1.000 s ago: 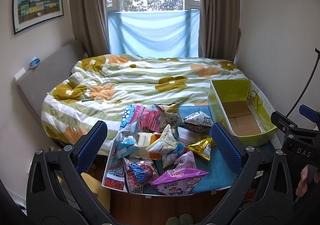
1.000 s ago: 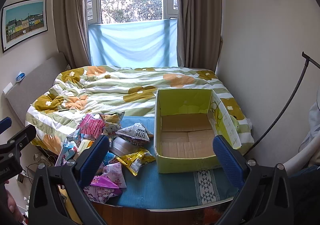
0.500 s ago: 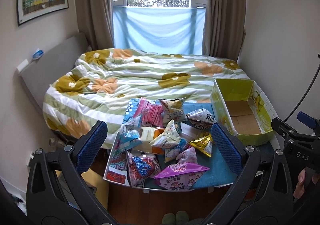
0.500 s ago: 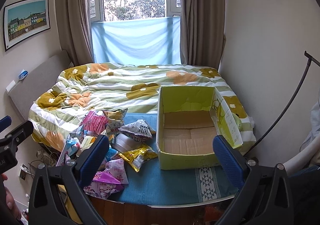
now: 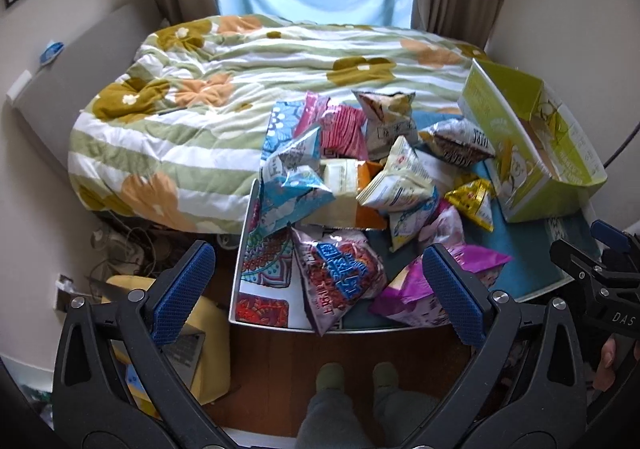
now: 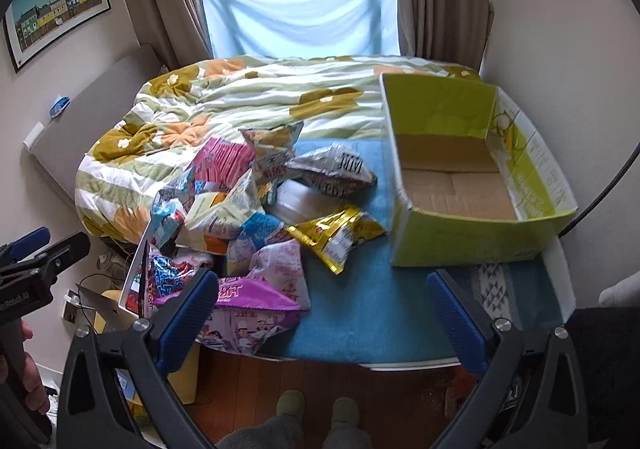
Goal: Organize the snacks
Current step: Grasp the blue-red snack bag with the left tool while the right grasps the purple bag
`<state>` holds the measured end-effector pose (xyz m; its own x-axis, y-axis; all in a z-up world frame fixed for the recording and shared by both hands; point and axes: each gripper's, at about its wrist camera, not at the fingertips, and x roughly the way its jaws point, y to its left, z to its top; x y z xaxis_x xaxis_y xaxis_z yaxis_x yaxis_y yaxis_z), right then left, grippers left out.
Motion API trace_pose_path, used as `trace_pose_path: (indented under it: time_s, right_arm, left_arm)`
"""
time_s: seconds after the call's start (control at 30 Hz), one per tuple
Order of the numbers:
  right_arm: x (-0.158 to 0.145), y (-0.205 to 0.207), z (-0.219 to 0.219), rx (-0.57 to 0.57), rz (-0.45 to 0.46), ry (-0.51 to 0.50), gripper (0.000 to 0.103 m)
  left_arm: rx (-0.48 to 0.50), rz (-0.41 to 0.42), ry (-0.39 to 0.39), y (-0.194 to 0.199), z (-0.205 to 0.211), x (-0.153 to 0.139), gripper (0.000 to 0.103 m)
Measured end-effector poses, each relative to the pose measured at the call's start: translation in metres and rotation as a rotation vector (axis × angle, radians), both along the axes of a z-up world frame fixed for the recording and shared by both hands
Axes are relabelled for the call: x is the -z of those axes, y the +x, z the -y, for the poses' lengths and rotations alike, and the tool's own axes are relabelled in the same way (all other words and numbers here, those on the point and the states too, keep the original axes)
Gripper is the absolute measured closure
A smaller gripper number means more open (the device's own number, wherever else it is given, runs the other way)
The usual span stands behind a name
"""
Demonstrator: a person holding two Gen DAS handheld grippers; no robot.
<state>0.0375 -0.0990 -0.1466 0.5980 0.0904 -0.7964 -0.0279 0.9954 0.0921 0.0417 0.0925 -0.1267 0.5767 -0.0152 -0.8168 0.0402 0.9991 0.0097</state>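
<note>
the left gripper (image 5: 316, 281) is hanging with its blue pads spread wide and nothing between them, above the near edge of the snack pile. the right gripper (image 6: 322, 313) is hovering with its pads equally far apart and empty, over the bare blue cloth (image 6: 360, 313) in front of the box.

this is looking like the opening step: nothing is being gripped yet, and both tools are lining up for a first pick. the next move is probably calling for one gripper to drop onto a near bag, most likely the purple bag (image 6: 248, 309) or the red and blue bag (image 5: 340, 281) at the table's front edge, pinching a crimped end rather than the puffy middle, which may slip.

the snack bags (image 5: 360, 185) are lying heaped on the left part of the table, some overlapping; the gold bag (image 6: 340, 233) is lying nearest the box, apart from it.

the green cardboard box (image 6: 472, 245) is standing open at the right, showing only its bare brown floor, nothing inside.
</note>
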Motion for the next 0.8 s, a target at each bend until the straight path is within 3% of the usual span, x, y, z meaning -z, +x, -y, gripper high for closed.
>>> trace_pose_path:
  time_s: [0.23, 0.4, 0.7, 0.8]
  right_arm:
    - [0.055, -0.004, -0.047, -0.02, -0.114, 0.007, 0.0]
    - [0.088, -0.01, -0.079, -0.074, -0.144, -0.012, 0.0]
    - [0.122, 0.005, -0.096, -0.047, -0.083, -0.036, 0.001]
    - [0.124, 0.01, -0.094, -0.023, -0.067, -0.026, 0.006]
  left_arm:
    - [0.064, -0.14, -0.067, 0.029, -0.026, 0.062, 0.001]
    - [0.091, -0.208, -0.129, 0.045, -0.031, 0.096, 0.001]
    - [0.146, -0.268, -0.172, 0.07, -0.015, 0.134, 0.001]
    - [0.149, -0.276, -0.189, 0.075, -0.011, 0.14, 0.002]
